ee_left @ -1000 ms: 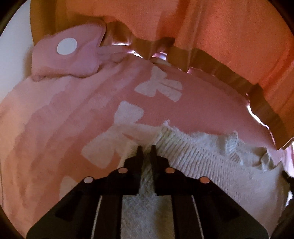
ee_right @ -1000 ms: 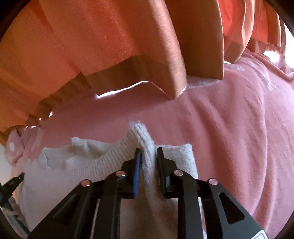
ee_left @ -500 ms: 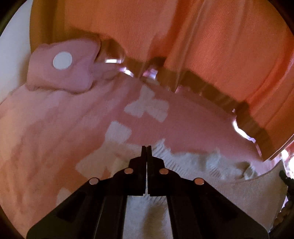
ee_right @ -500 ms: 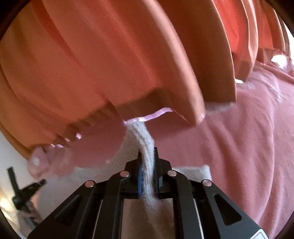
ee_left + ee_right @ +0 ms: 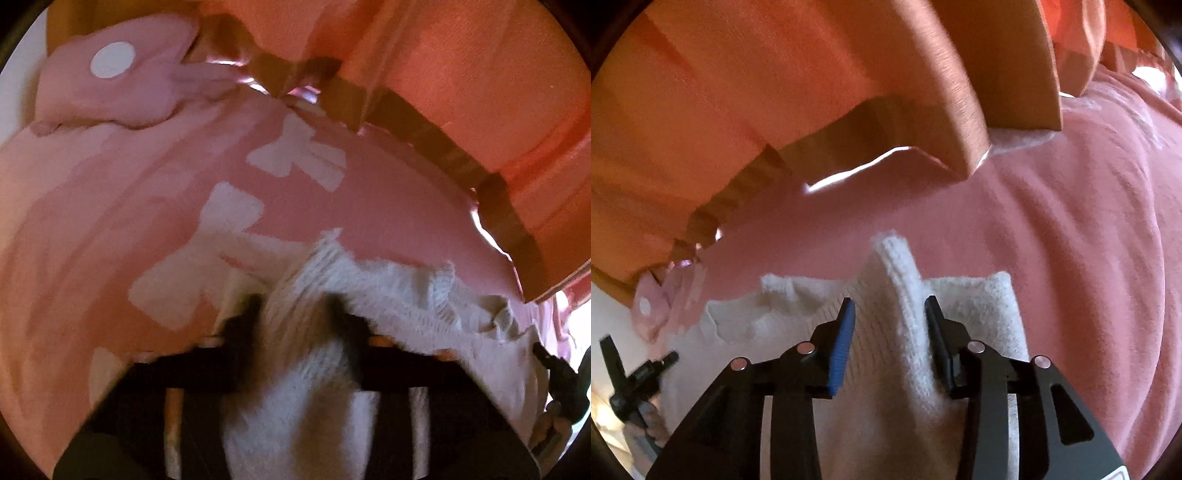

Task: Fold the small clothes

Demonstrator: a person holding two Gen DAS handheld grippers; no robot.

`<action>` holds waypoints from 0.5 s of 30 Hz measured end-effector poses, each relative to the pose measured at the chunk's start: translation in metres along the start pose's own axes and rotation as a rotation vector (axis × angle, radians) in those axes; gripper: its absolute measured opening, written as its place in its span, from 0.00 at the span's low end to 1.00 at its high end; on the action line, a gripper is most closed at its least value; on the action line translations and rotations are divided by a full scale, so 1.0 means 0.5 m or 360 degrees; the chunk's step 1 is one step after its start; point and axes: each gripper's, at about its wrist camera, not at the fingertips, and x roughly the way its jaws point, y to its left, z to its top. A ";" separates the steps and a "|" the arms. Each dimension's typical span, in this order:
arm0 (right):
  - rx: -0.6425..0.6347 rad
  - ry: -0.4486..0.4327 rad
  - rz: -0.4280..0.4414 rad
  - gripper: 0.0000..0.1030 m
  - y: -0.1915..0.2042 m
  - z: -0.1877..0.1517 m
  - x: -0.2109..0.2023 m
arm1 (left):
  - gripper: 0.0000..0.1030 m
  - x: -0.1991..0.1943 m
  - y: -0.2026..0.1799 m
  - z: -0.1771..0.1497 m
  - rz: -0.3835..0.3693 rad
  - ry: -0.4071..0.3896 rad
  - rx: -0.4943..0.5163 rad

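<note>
— Left wrist view first: what do we have at the jaws?

— Our left gripper point(image 5: 295, 314) is smeared w/ motion blur, but both fingers point(image 5: 243, 325) read as spread apart, w/ a raised ridge of the white knit garment point(image 5: 388, 295) standing between them. Can't say if the pads touch the knit; too blurry.

— And outward from there?

— Garment runs off to the right along the pink blanket point(image 5: 110, 221), its ribbed edge ragged. Blanket has white bow shapes point(image 5: 299, 155) printed beyond the fingertips. Far left, a pink plush cushion point(image 5: 118, 85) w/ a white dot lies on the blanket's far edge. Orange curtain point(image 5: 461, 74) hangs behind, hem just above the blanket.

— Right wrist view?

— Our right gripper point(image 5: 890, 317) is sharp here: jaws clearly parted, blue pad point(image 5: 842, 343) on the left finger, dark one on the right. Same garment point(image 5: 979, 306) peaks up between them in a folded ridge, leaning nearer the right finger; gaps visible on both sides at the tips, so no squeeze.

— Beyond it?

— Garment lies flat both sides of the ridge, on the blanket point(image 5: 1071, 221). Curtain point(image 5: 775, 92) folds hang over the back. Low left, we glimpse the other gripper's dark frame point(image 5: 631, 376) at the garment's far end.
</note>
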 end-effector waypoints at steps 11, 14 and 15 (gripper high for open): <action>0.0083 -0.0154 0.0033 0.08 -0.026 0.015 -0.036 | 0.10 -0.070 -0.034 0.034 0.0092 -0.0274 0.0098; 0.0145 -0.0014 -0.0024 0.08 -0.053 0.002 0.016 | 0.10 0.030 0.006 0.005 0.0179 -0.0062 0.0023; 0.0134 -0.0041 -0.0040 0.10 -0.049 0.009 0.001 | 0.10 0.020 0.002 0.009 0.0182 -0.0096 0.0033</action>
